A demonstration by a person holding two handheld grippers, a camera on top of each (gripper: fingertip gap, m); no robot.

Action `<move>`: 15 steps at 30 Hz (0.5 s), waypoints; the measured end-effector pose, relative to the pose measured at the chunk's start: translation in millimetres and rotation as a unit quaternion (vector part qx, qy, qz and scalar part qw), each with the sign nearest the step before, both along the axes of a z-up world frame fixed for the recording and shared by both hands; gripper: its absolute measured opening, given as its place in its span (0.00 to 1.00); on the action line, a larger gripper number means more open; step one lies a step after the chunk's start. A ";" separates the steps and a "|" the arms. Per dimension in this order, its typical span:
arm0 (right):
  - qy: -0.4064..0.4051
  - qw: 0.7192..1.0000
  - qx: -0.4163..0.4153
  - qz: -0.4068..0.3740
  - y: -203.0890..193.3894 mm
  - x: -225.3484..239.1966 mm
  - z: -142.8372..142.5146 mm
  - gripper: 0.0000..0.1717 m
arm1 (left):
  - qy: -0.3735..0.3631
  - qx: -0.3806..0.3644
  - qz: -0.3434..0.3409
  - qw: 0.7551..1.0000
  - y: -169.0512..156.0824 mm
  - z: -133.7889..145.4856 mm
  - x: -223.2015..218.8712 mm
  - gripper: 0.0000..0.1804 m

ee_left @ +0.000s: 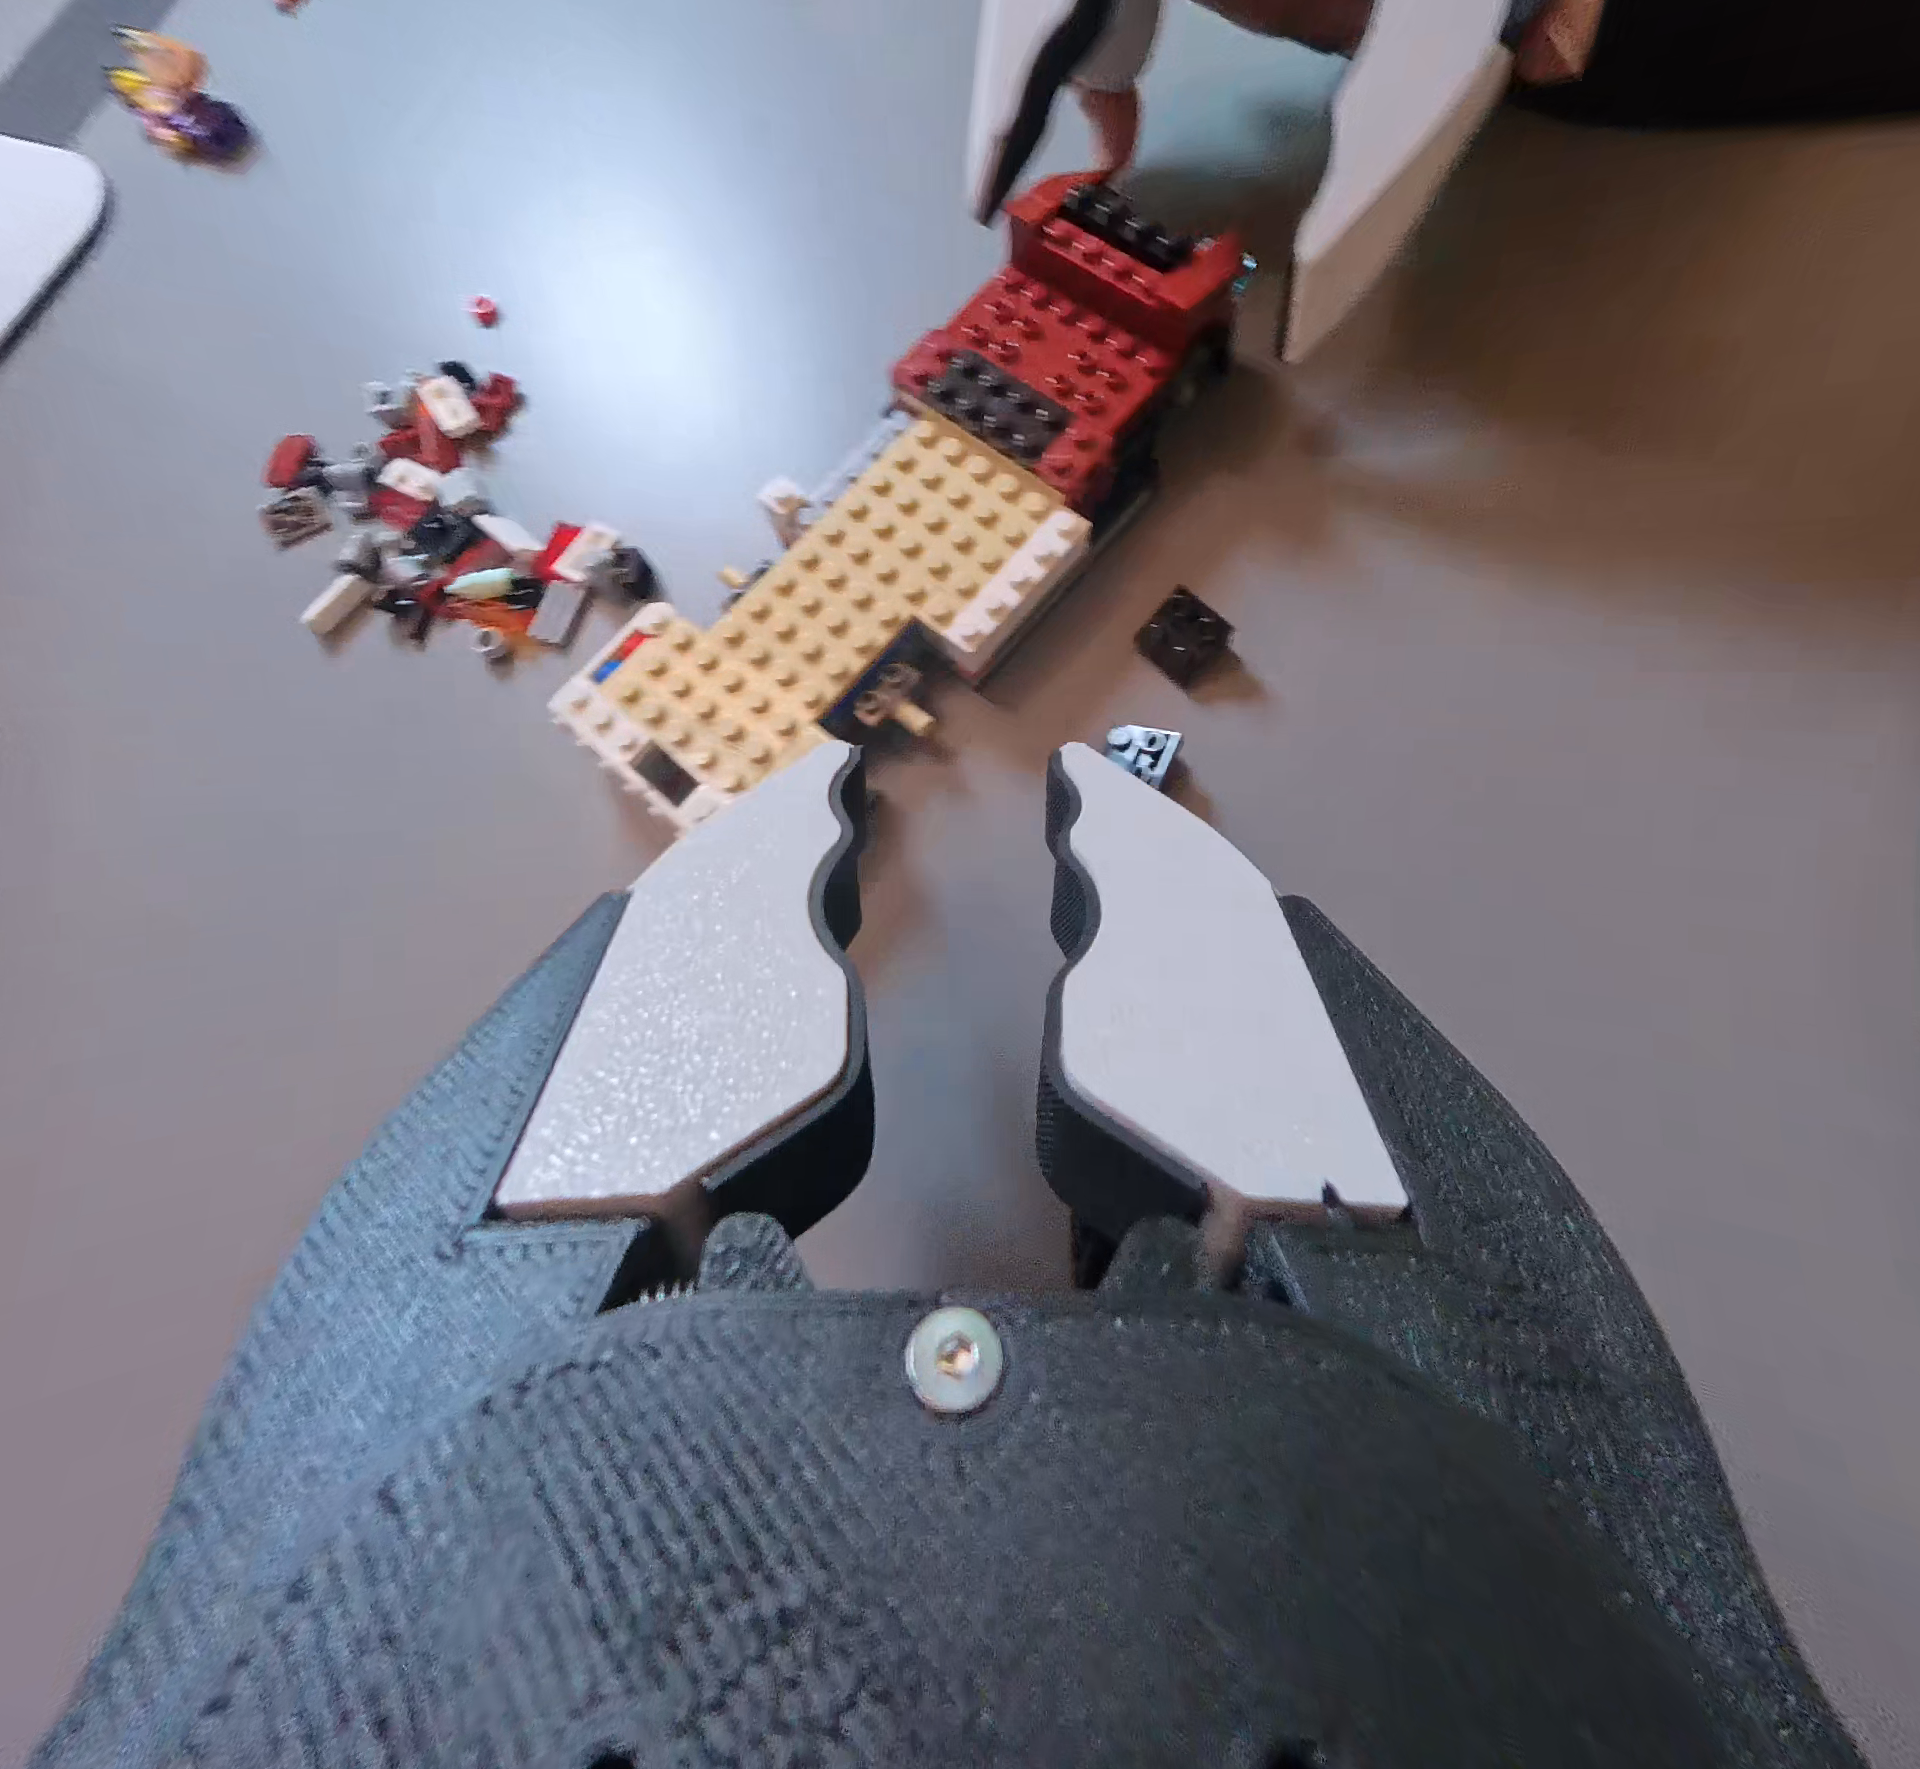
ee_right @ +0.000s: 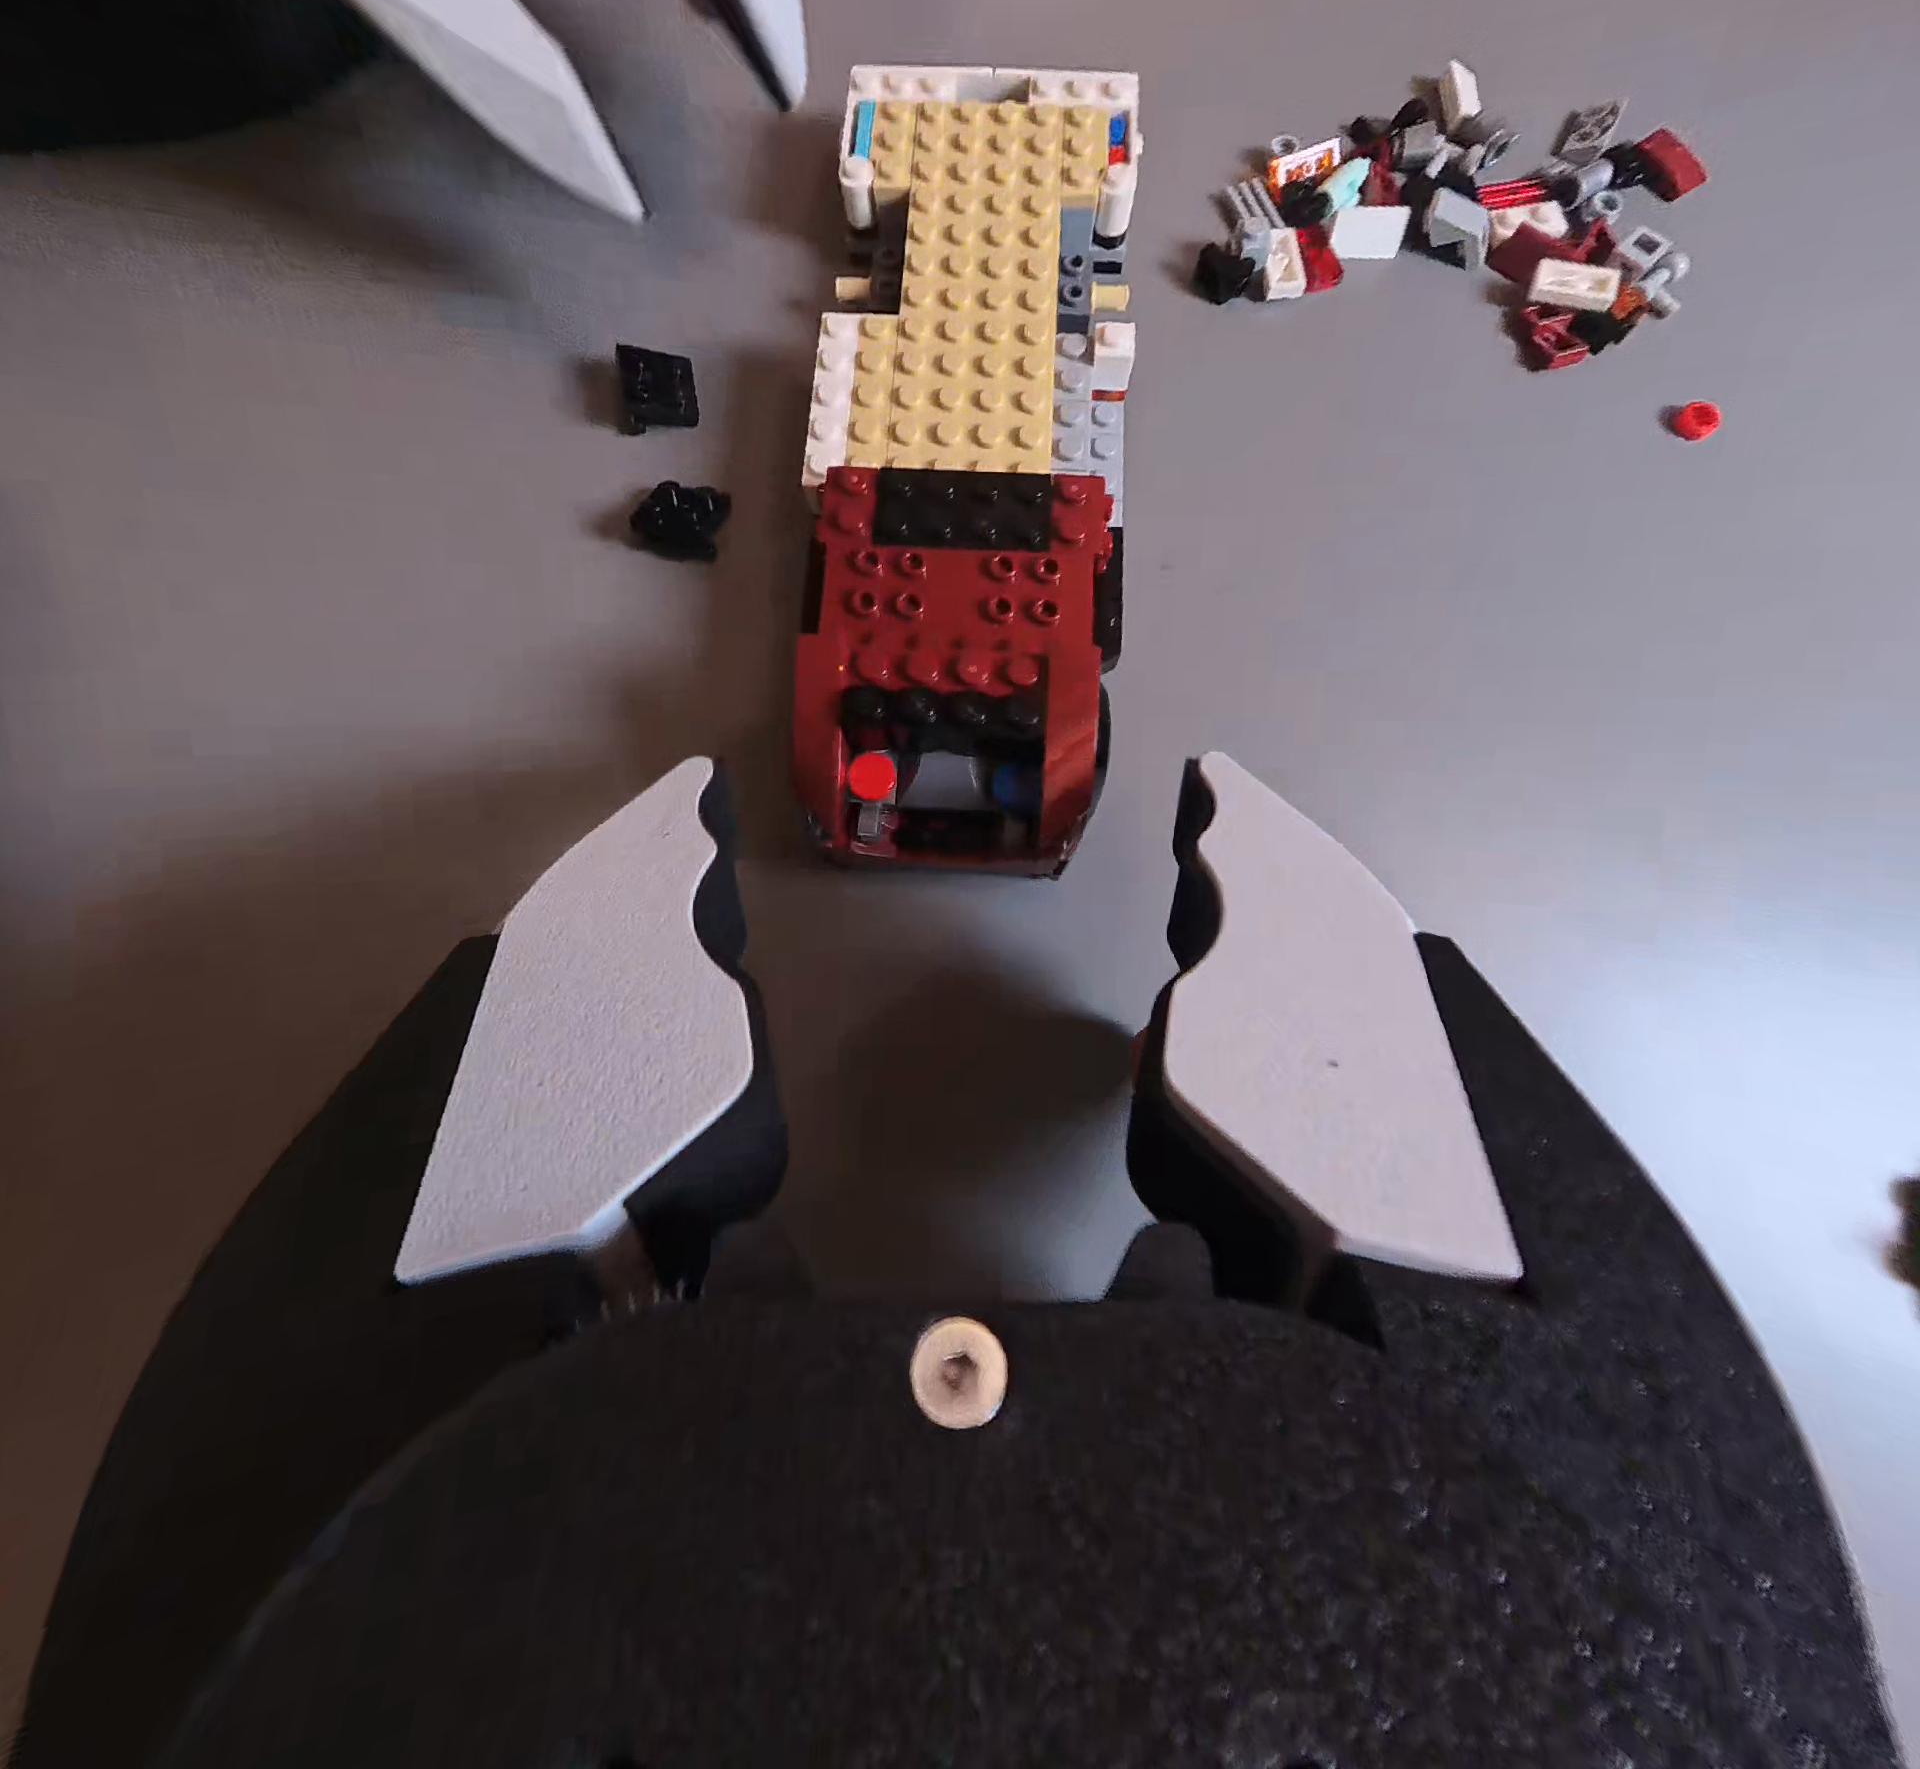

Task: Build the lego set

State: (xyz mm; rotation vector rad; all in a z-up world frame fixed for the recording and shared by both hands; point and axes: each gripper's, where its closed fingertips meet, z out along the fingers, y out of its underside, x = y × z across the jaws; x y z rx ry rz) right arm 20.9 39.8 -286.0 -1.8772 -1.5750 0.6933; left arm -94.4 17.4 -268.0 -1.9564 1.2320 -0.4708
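The left gripper (ee_left: 954,763) is being held with its fingers partly open and nothing gripped, just short of the tan-and-white rear end of the brick-built truck (ee_left: 883,576) on the grey worktop (ee_left: 623,161). A small grey piece (ee_left: 1143,751) is lying beside the right fingertip. The right gripper (ee_right: 951,784) is being held wide open and bare, its fingers flanking the dark red cab (ee_right: 951,659) without contact. A loose pile of bricks (ee_right: 1455,213) is lying apart; open worktop is surrounding the truck.
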 end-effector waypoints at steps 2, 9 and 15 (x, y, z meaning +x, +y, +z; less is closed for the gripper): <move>-0.009 1.000 0.009 0.005 -1.1 -1.3 -2.5 0.45 | -0.015 0.021 0.036 0.999 13.7 4.0 -11.9 0.20; -0.015 1.000 0.021 0.003 0.5 -2.5 -2.3 0.35 | -0.029 0.017 0.097 0.995 32.3 -4.9 -34.9 0.30; -0.018 0.999 0.028 0.003 -0.2 -2.8 -2.3 0.34 | -0.018 0.010 0.087 0.996 29.1 -15.3 -27.4 0.30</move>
